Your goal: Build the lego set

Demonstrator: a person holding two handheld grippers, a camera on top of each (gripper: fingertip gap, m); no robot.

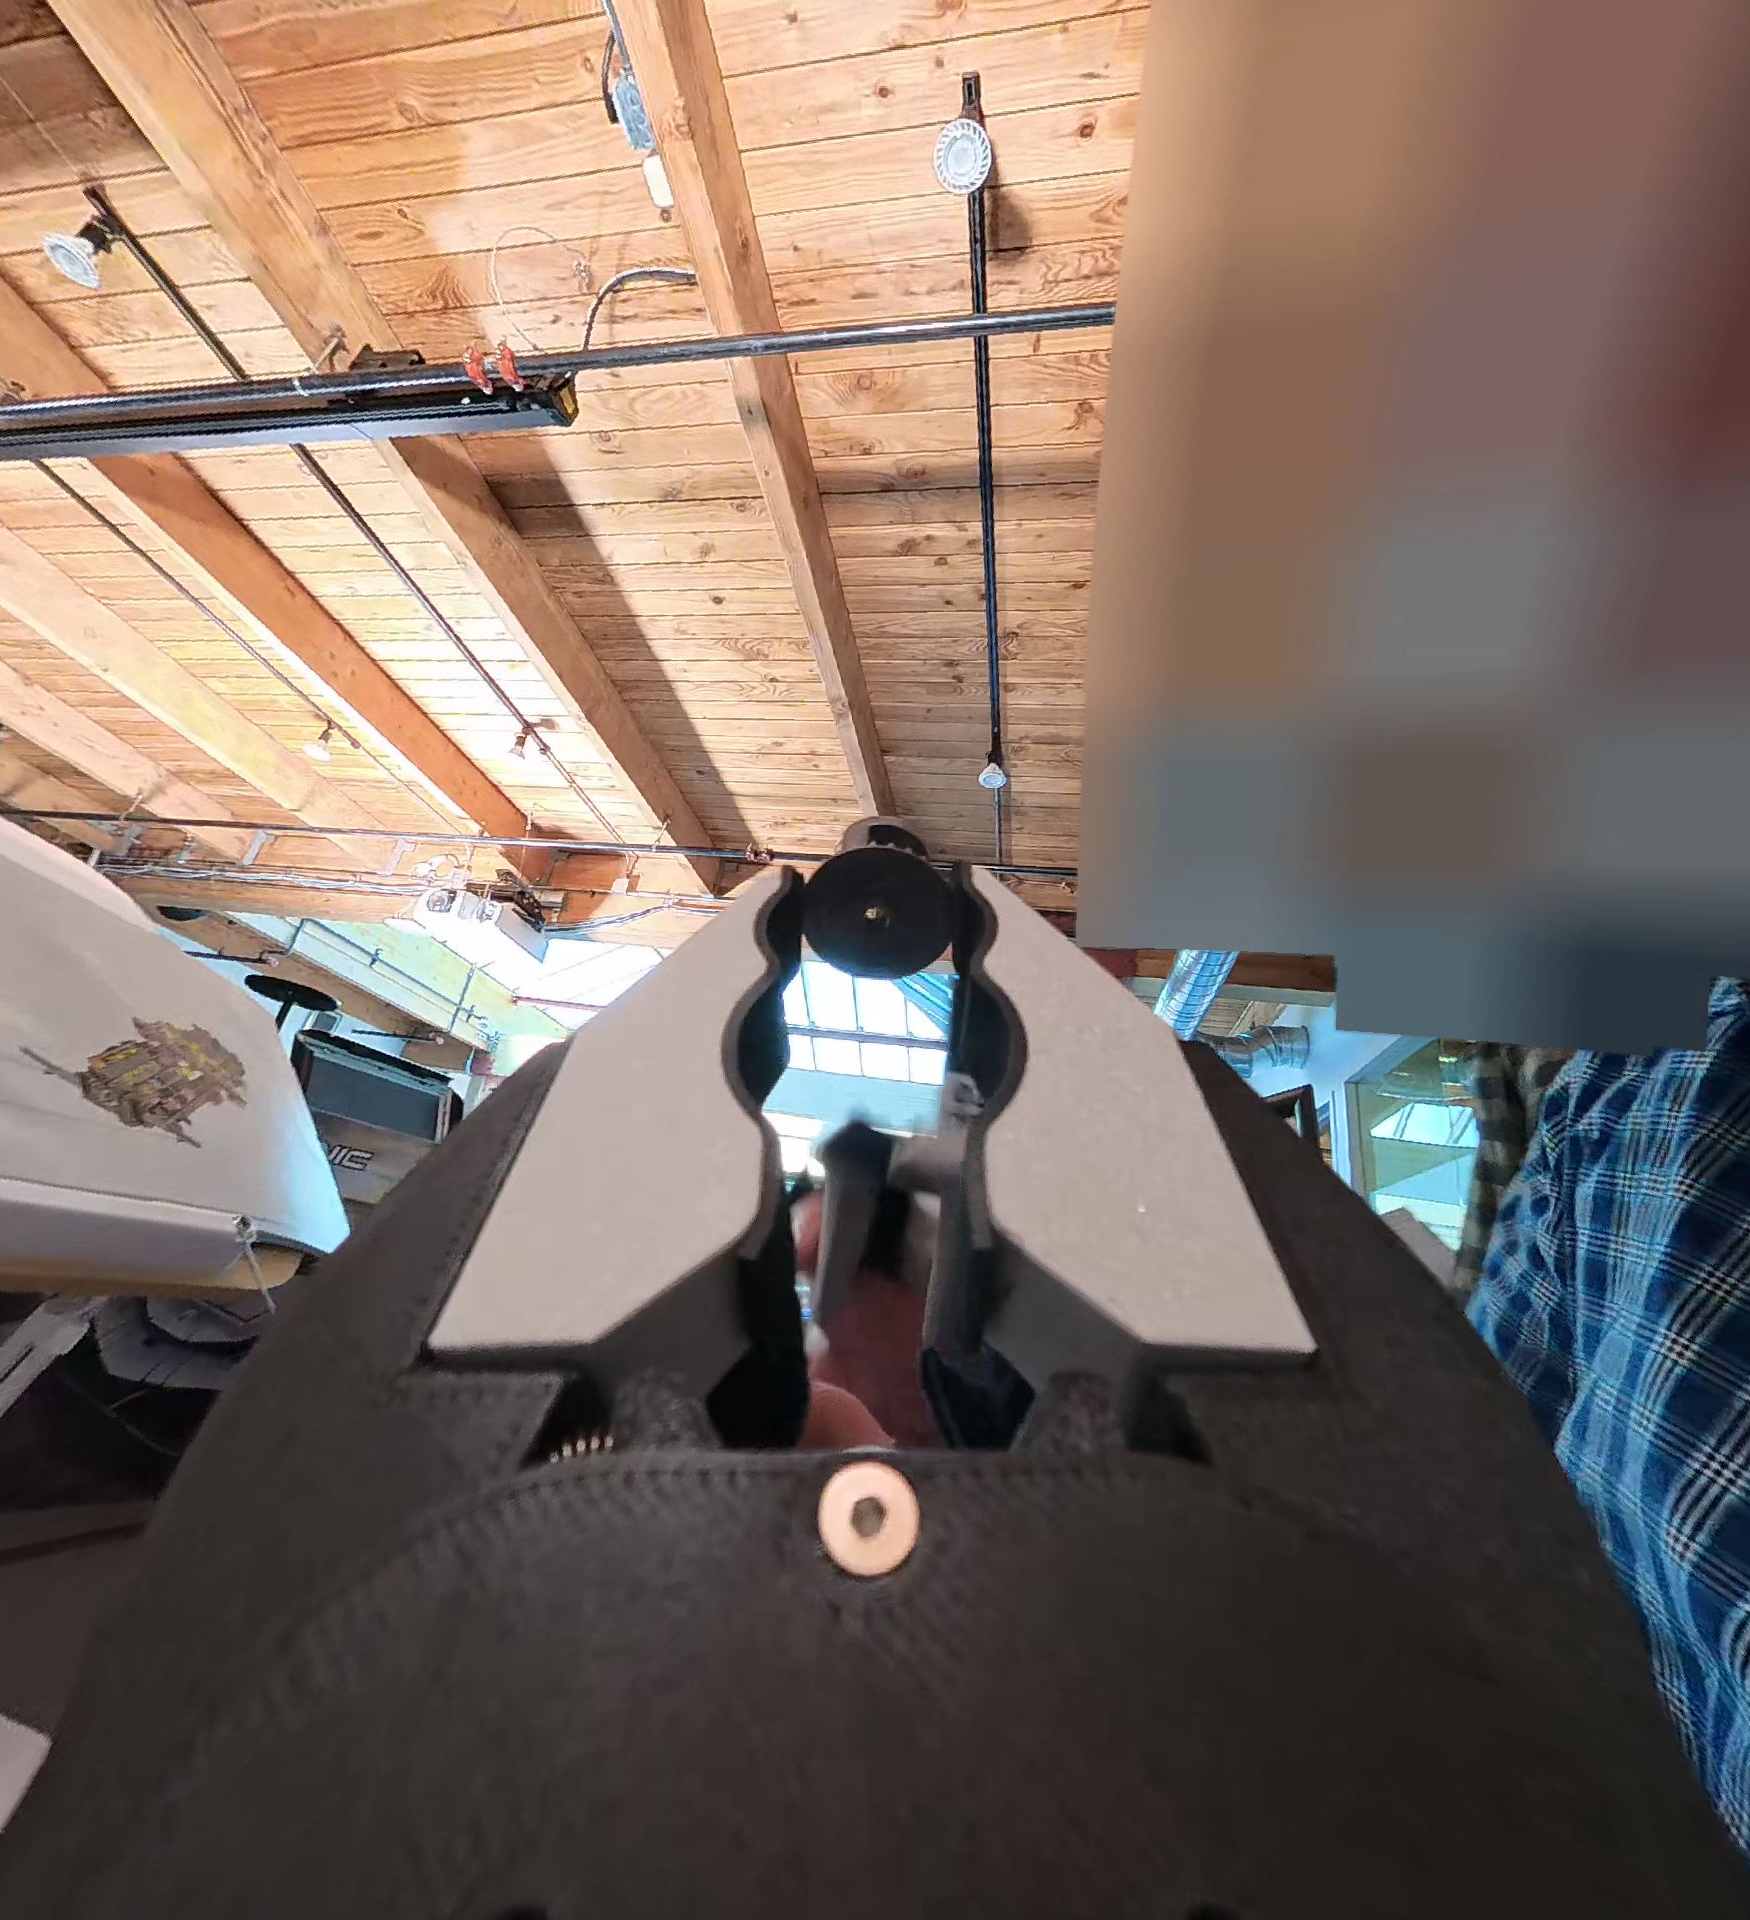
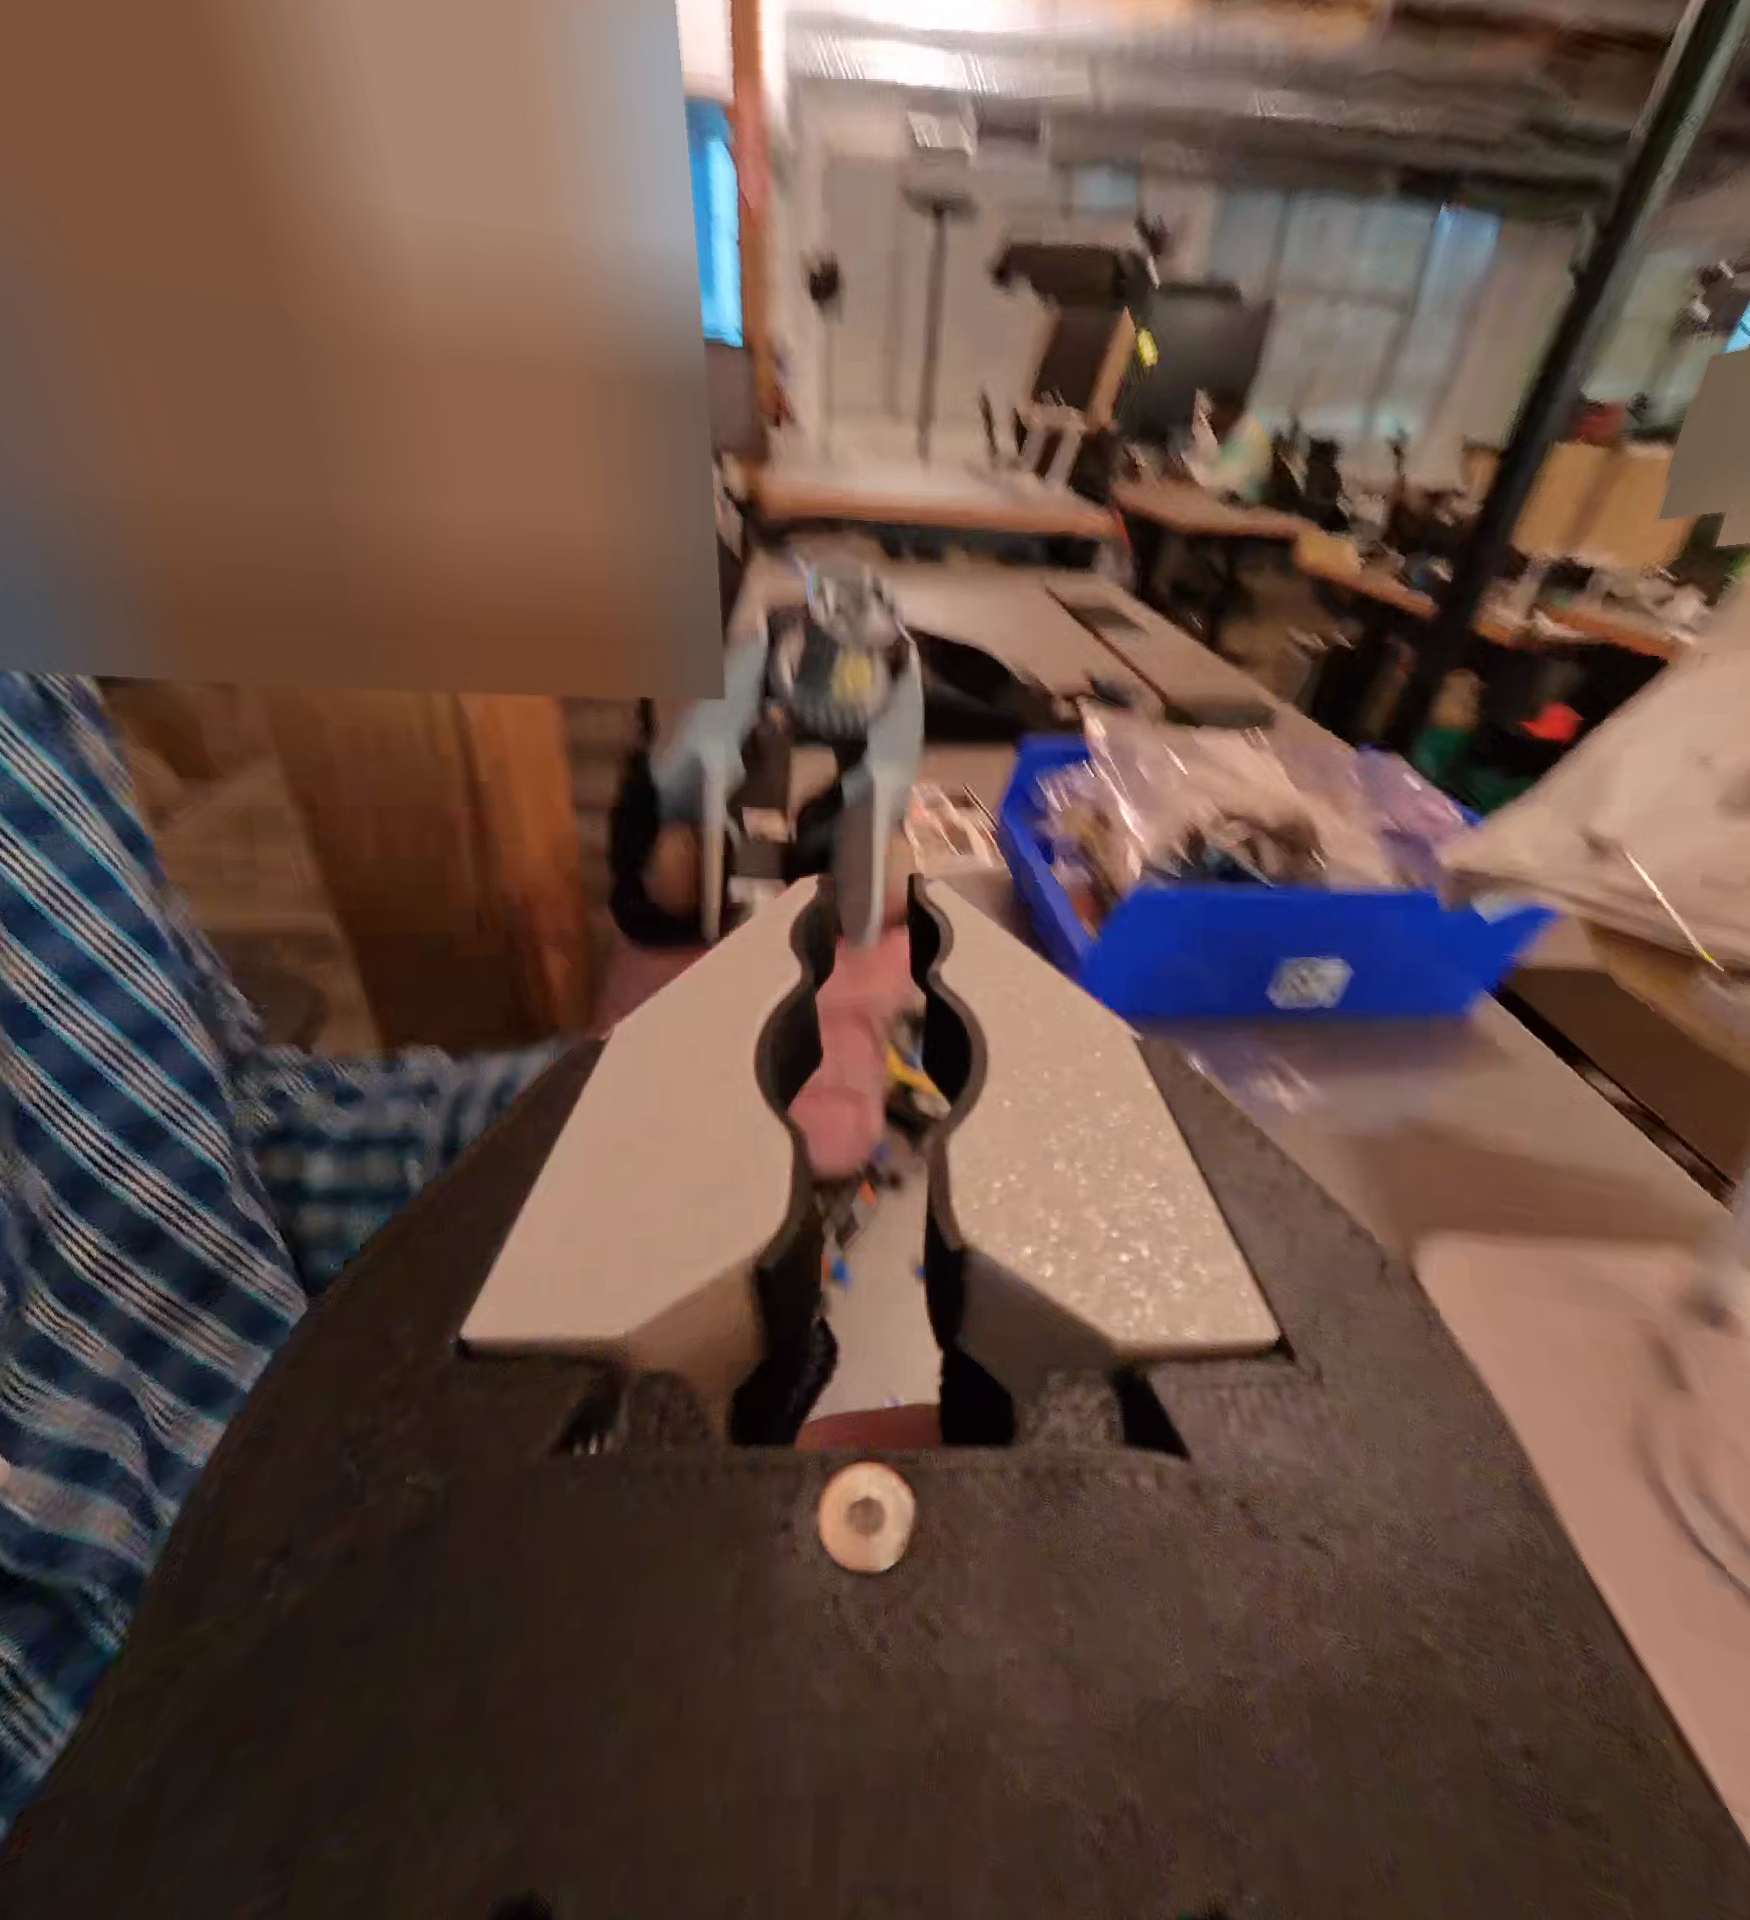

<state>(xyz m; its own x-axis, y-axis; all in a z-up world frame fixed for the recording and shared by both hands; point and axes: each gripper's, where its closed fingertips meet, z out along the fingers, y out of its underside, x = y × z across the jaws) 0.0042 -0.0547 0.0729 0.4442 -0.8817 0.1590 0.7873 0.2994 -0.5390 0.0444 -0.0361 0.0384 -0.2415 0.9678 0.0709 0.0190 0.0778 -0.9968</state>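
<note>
Workshop benches blur behind a blue bin (image 2: 1266,945) of bagged Lego pieces. Left of the bin, raised, the left gripper (image 1: 876,894) pinches a black round piece (image 1: 876,914): light, stiff, slippery, best gripped across its rim. Right gripper (image 2: 866,904) narrow, seemingly empty.

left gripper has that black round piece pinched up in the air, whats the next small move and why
Probably tip the left gripper back down toward the table. It is shut on the black round piece at its fingertips but points up at the wooden ceiling, away from any build. The right gripper looks empty, its view blurred, with the blue bin of bagged parts beyond it.
</note>
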